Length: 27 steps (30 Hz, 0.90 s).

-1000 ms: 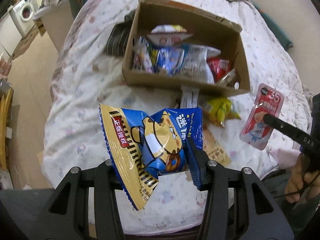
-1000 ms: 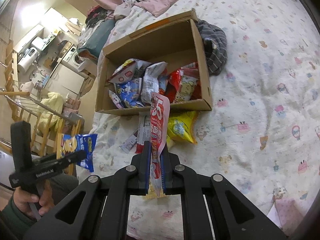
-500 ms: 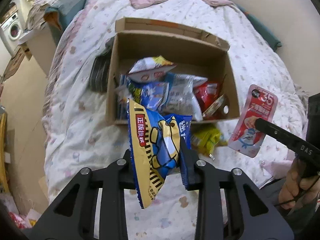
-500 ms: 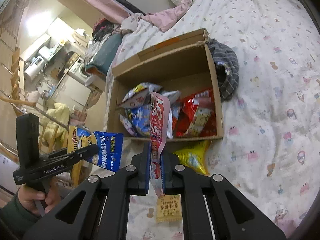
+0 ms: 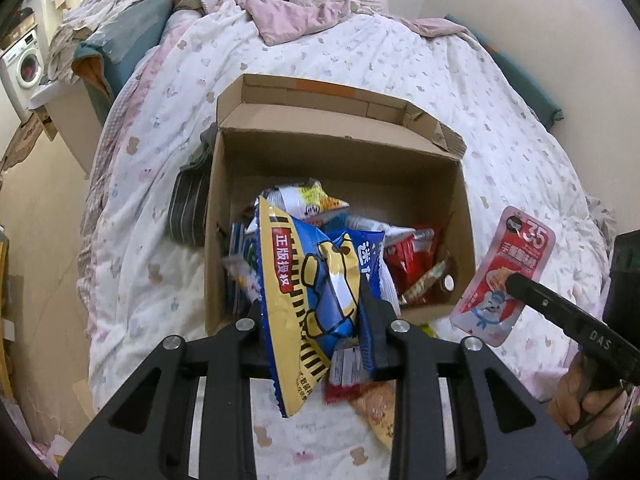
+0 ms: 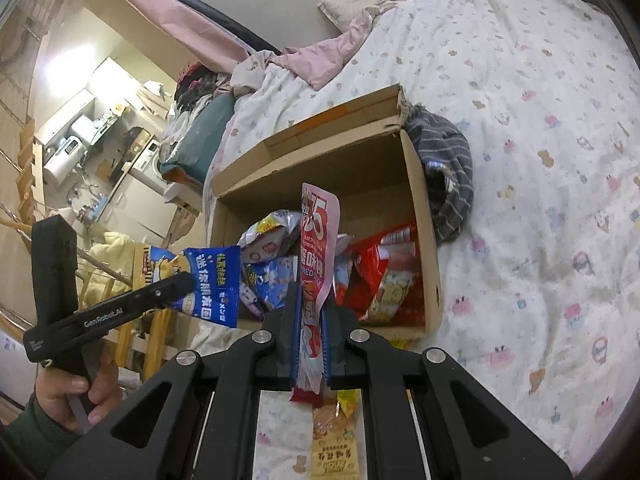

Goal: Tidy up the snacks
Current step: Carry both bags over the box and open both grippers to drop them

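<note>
An open cardboard box (image 5: 216, 240) (image 6: 428, 264) sits on the bed, holding several snack packets. My left gripper (image 5: 316, 312) is shut on a blue and yellow snack bag (image 5: 308, 288), held upright just in front of the box's near wall; the same bag (image 6: 208, 284) shows at the left in the right wrist view. My right gripper (image 6: 310, 340) is shut on a flat pink and red pouch (image 6: 316, 248), lifted edge-on before the box. From the left wrist view that pouch (image 5: 504, 276) hangs to the right of the box.
Loose packets lie on the patterned bedcover (image 5: 160, 152) below the grippers: a red one (image 5: 340, 390), an orange-tan one (image 6: 332, 440) and a yellow one (image 6: 346, 402). A striped dark cloth (image 6: 444, 168) rests against the box's side. A hand (image 6: 72, 392) grips the left tool.
Both grippers rose and moved toward the box with their packets. The left jaws pinched the blue and yellow bag tighter, turning it upright.
</note>
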### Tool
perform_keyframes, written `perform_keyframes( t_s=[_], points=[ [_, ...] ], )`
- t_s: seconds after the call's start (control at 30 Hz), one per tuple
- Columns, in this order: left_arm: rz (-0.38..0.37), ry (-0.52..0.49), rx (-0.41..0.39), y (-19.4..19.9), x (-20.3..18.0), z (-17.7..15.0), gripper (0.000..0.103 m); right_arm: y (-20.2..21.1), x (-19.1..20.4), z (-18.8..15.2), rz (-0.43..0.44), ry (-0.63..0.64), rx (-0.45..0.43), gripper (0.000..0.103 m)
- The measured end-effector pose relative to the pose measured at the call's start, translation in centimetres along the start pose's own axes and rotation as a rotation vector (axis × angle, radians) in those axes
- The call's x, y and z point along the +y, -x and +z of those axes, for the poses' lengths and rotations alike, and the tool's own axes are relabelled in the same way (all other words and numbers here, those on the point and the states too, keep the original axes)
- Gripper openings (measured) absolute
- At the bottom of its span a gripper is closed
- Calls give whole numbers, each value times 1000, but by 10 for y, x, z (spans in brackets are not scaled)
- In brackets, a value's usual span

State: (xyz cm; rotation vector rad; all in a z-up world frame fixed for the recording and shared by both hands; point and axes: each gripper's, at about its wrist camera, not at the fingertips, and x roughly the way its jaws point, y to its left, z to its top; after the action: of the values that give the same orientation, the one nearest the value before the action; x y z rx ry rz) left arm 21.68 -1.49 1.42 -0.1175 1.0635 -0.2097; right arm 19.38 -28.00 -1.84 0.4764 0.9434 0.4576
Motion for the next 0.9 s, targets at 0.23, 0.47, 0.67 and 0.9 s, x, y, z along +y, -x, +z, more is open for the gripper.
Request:
perform_keyframes(
  t_s=[0.23,0.47,0.67,0.9],
  points=[
    [1,-14,-10,-26,-1,8,25,-26,-3,25,-35,22,7,9],
    [7,0,7,-53,5,13,25,-54,-10,48,-95,61,10,9],
    [21,-34,-21,-56,-1,15,26,-78,-10,56,-162,100,54,9],
    [-2,-17,-14,-58,-1,11,26,-75,-16,53,-151,94,65,9]
  ],
)
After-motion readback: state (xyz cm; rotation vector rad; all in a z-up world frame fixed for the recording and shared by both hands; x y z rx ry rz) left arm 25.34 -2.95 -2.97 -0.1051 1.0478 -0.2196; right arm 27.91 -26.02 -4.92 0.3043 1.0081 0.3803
